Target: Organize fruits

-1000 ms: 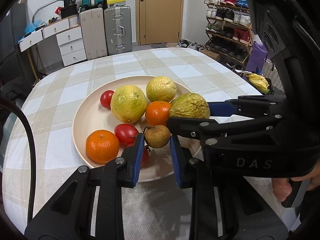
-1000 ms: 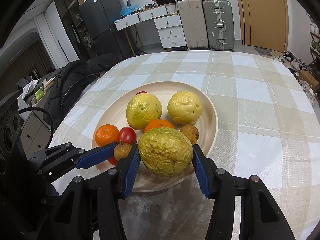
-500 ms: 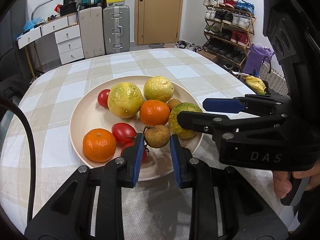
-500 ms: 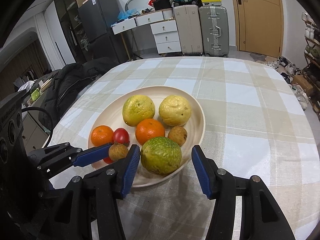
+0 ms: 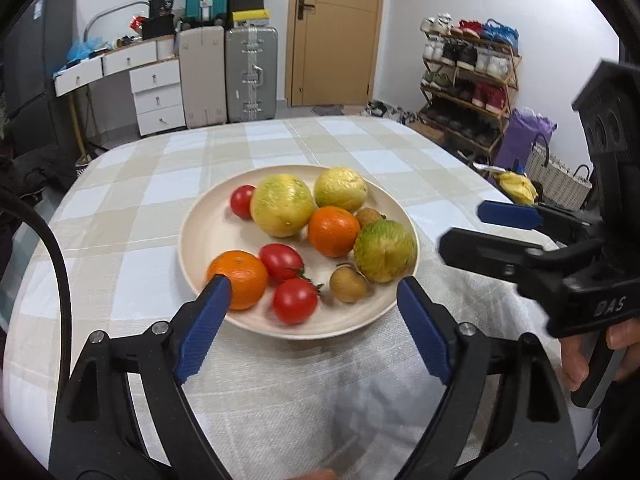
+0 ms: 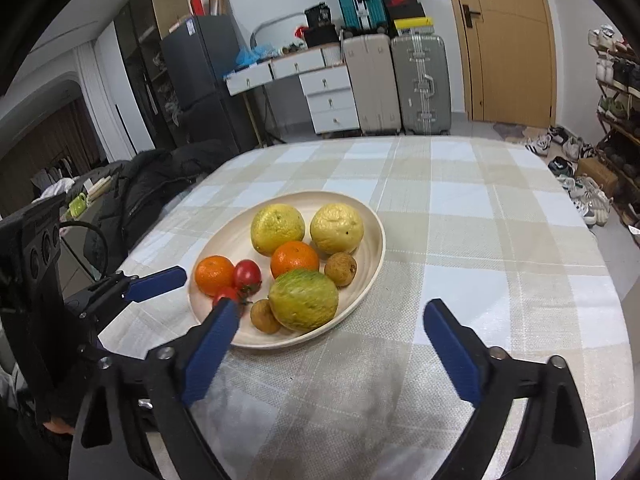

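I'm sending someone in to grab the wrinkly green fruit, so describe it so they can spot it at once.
On the checked tablecloth sits a round cream plate of fruit. The wrinkled green-and-yellow fruit lies at the plate's near edge, between two small brown round fruits. It is the only green one, and darker and more streaked than the two pale yellow fruits behind it.

One plate (image 5: 208,216). On it: two yellow wrinkled fruits (image 5: 281,205) (image 5: 340,189), one green-yellow wrinkled fruit (image 5: 385,251), two tangerines (image 5: 334,231) (image 5: 240,276), three tomatoes (image 5: 242,201) (image 5: 281,262) (image 5: 295,300) (only two show in right wrist view), two small brown round fruits, likely longans (image 5: 348,285) (image 5: 369,216). Ten fruits total.
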Demonstrator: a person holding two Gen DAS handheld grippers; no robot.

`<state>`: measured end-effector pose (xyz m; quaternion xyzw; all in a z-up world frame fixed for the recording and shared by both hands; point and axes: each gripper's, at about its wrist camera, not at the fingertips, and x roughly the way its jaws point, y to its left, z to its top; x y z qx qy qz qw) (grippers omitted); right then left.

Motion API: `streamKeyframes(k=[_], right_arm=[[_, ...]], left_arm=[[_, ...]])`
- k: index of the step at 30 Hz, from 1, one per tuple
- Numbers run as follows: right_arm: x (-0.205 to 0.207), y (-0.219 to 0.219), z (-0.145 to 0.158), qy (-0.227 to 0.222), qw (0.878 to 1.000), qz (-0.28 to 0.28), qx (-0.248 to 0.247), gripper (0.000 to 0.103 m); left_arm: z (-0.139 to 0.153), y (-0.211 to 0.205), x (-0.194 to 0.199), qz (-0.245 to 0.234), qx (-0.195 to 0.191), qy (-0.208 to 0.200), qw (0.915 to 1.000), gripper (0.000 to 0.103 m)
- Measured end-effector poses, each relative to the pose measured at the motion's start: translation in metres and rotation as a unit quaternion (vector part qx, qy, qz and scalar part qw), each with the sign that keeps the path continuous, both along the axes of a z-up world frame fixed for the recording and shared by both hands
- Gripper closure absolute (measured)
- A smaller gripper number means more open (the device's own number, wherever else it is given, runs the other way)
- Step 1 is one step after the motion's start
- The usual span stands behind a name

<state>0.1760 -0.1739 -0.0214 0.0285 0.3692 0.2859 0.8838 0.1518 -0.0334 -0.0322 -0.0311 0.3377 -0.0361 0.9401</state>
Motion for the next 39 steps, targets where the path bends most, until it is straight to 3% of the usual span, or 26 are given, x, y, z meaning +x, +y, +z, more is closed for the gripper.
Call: streamKeyframes(k=[2,6,15,18,26,39], right_arm=[[-0.005,-0.005,0.002,-0.005,1.0,-0.003,0.014,0.0],[-0.019,-0.009,0.005,-0.036,0.999,-0.007,0.012,0.0],[-0.048,-0.005,0.007,-0.079,0.996,0.026,0.018,0.0],[-0.056,-0.001,0.006,-0.094,0.995,0.019,0.004,0.0],[-0.067,-0.009,0.013,-0.126,0.991,0.02,0.027,0.0],[-0.075,-0.013,0.017,-0.153,0.987,0.019,0.041,0.0]], left_arm=[[0.002,0.007,-0.008,0.007,-0.005,0.001,1.0,0.017],[0.009,0.017,-0.029,0.02,-0.006,-0.023,0.9995,0.001],[0.02,0.022,-0.065,0.042,0.007,-0.067,0.9968,0.001],[0.022,0.02,-0.073,0.046,0.017,-0.076,0.9959,0.001],[0.03,0.018,-0.091,0.042,0.01,-0.11,0.993,0.001],[0.032,0.017,-0.094,0.035,0.008,-0.117,0.9924,0.001]])
